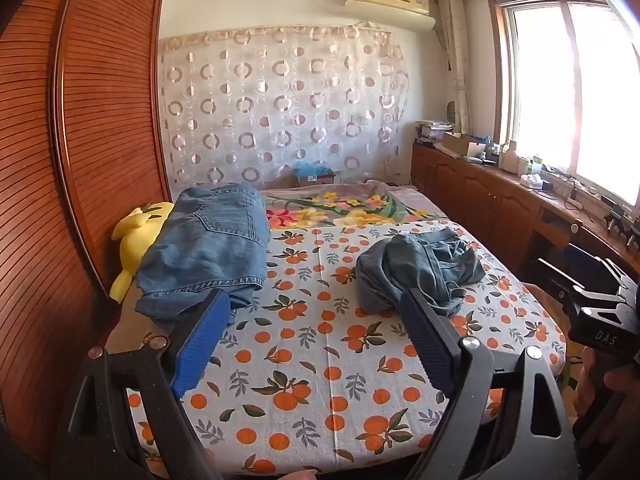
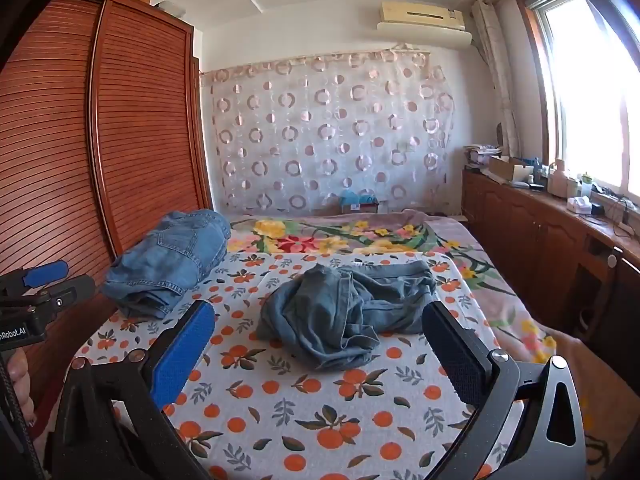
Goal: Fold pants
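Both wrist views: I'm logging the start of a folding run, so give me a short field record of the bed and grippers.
surface: bed with orange-print sheet
to fold: crumpled grey-blue pants, mid-bed
already folded: blue jeans, left side, near wardrobe
beside jeans: yellow plush toy
left gripper: open, empty
right gripper: open, empty, facing the crumpled pants

pants: 2 – crumpled grey-blue pair [image 2: 344, 316] centre, folded denim pair [image 2: 172, 264] far left | yellow plush [image 1: 138, 240]: 1, far left | grippers: 2 – left gripper [image 1: 316, 300], right gripper [image 2: 320, 312] | air conditioner [image 2: 424, 20]: 1, far wall
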Motion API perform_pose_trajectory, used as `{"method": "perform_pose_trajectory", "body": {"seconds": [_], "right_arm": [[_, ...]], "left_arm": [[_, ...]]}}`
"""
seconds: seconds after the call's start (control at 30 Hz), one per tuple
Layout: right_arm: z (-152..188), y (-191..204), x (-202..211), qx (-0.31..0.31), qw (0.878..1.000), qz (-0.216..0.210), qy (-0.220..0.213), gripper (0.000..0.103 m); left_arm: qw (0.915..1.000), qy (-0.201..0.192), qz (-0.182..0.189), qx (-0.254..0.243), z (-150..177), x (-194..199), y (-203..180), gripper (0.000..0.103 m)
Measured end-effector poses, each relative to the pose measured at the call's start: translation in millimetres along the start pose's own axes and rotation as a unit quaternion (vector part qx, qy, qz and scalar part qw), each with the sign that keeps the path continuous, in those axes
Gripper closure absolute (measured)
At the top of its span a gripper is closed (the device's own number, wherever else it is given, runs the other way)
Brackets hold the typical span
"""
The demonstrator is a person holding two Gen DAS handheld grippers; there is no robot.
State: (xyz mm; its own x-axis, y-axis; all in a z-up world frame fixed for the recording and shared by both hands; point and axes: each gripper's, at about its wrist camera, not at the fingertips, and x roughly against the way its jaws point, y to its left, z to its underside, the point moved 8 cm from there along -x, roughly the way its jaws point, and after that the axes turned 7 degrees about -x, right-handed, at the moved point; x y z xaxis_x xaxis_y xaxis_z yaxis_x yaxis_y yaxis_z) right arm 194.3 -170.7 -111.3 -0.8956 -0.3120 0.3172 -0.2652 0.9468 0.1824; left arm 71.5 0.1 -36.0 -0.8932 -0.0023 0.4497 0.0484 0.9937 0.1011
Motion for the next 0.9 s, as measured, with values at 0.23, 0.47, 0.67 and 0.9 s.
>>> {"method": "perform_pose_trajectory", "body": {"seconds": [0.23,0.47,0.67,0.9], "right_arm": [[-0.2,0.4,-0.8,0.002,1.0,0.0,0.0,0.0],[-2.9,-0.5,1.5,0.0,1.0,-0.002,-0.001,0.0],[-0.6,-0.1,2.0,0.001,1.0,-0.001,-0.003,0.0],[0.2,1.3,2.0,0.002,1.0,-0.001,-0.004,0.0]], "left_arm": [[1.0,0.0,0.001,0.0,-0.1,0.4,-0.1,0.016],[1.0,0.0,0.0,0.0,0.0,0.4,0.0,0.016],[1.0,0.001,0.0,0.0,0.0,0.0,-0.1,0.016],[1.0,0.001,-0.001,0.0,0.0,0.1,0.1,0.016]]}}
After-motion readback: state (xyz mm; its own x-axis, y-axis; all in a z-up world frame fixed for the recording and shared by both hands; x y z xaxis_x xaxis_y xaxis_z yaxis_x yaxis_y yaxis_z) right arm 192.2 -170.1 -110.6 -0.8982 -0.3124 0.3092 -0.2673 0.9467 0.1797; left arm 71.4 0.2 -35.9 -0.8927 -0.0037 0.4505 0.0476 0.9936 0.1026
